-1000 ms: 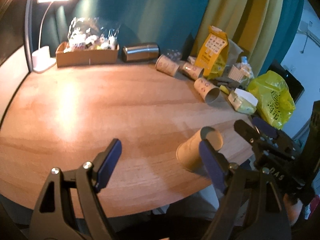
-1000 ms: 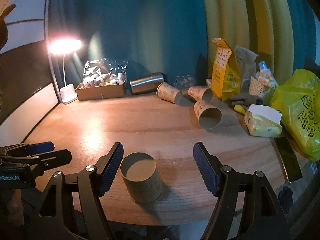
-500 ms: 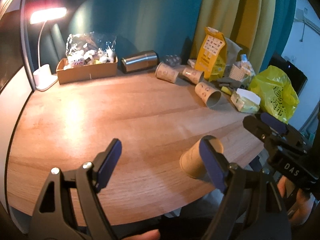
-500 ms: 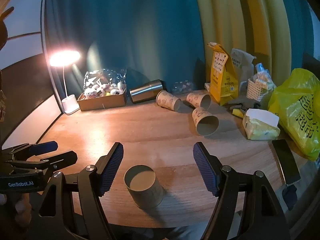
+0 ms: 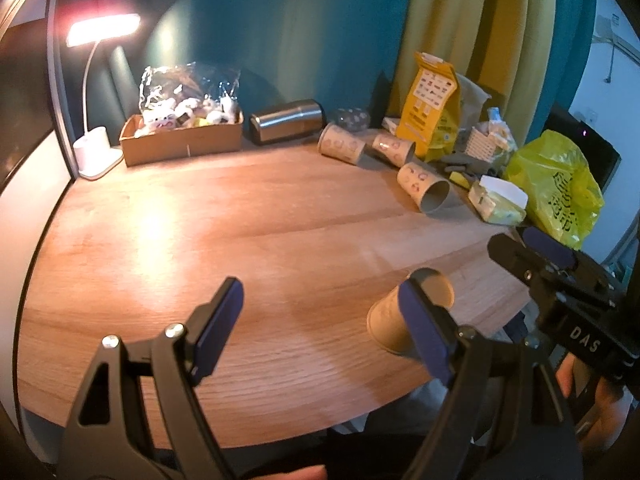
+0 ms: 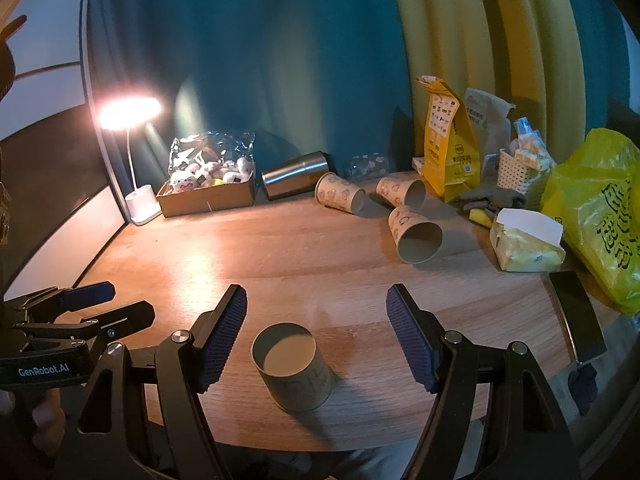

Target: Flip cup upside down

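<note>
A tan paper cup (image 6: 294,366) stands on the wooden table (image 6: 320,264) near its front edge, with a flat disc face up. In the left wrist view the same cup (image 5: 390,326) shows partly behind my left gripper's right finger. My right gripper (image 6: 316,342) is open and empty, its fingers on either side of the cup and a little above it, not touching. My left gripper (image 5: 320,330) is open and empty, to the left of the cup; it also shows in the right wrist view (image 6: 92,306).
Three more paper cups (image 6: 416,234) lie on their sides at the back right. Behind stand a steel tumbler (image 6: 296,174), a cardboard box (image 6: 208,196), a lit lamp (image 6: 130,114), a yellow pouch (image 6: 450,152), a tissue pack (image 6: 524,246), a yellow bag (image 6: 600,216) and a phone (image 6: 576,320).
Both grippers have drawn back and up from the table, so the cup looks smaller and farther. The cup has stayed in place. Both grippers stay open.
</note>
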